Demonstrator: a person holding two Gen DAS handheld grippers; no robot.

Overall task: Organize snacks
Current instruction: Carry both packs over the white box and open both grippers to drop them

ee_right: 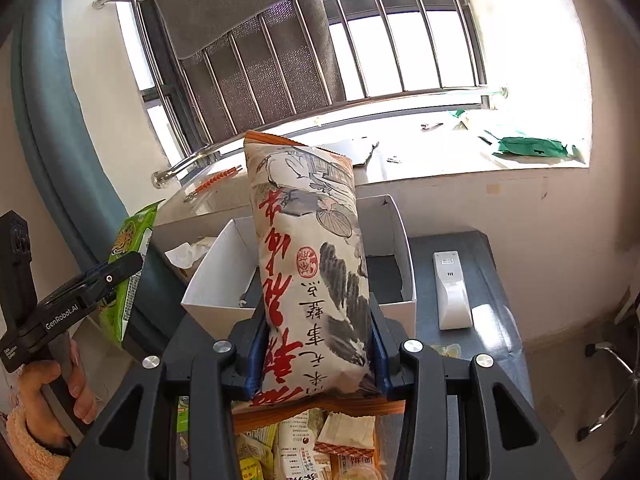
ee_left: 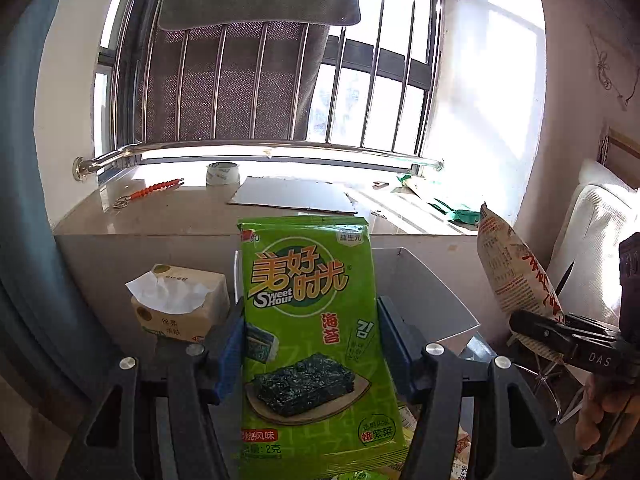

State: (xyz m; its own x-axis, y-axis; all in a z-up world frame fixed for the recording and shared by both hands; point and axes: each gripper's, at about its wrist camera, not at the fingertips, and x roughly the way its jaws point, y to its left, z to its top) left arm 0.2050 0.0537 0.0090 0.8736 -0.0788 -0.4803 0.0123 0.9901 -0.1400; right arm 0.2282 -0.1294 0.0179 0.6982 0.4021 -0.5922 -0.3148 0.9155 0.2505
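Left claw [ee_left: 310, 340] grips seaweed packet [ee_left: 308, 320], right claw [ee_right: 316, 344] snack bag [ee_right: 308, 264], facing sunlit windowsill [ee_left: 180, 208]

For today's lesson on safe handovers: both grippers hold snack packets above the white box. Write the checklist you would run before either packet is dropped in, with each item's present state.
1. Left gripper shut on green seaweed packet: ok.
2. Right gripper shut on beige snack bag: ok.
3. White box open on top: ok.
4. Room left inside the box: ok; its interior looks mostly bare.
5. The two packets apart, not touching: ok.
6. Packets already over the box opening: cannot tell.
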